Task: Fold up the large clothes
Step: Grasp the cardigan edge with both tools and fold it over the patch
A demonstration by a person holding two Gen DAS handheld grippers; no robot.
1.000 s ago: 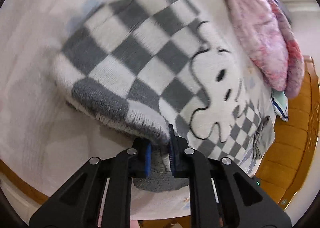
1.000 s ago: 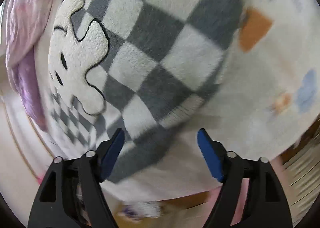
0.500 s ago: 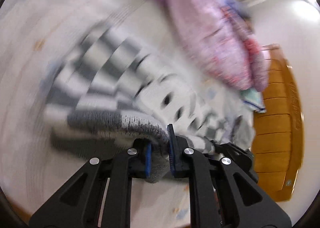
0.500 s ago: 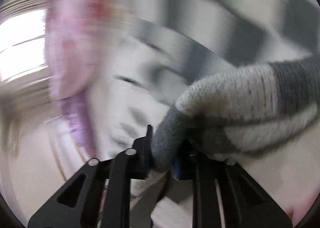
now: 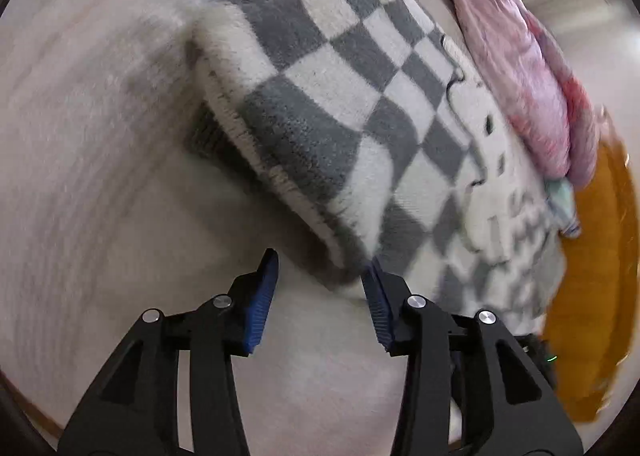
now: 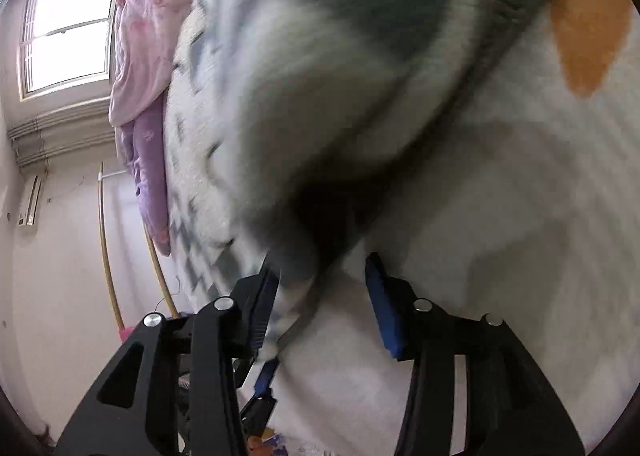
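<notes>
Release marks this moment: both grippers, clamped on the checkered sweater (image 5: 352,104) half a second ago, are opening. The left gripper (image 5: 320,288) has let go; the folded edge lies just ahead of its pads, mid-frame on the bed sheet (image 5: 92,160). The right gripper (image 6: 320,296) is parting too, a blurred corner still hanging between its jaws. This fold looks laid down, another probably to follow.
</notes>
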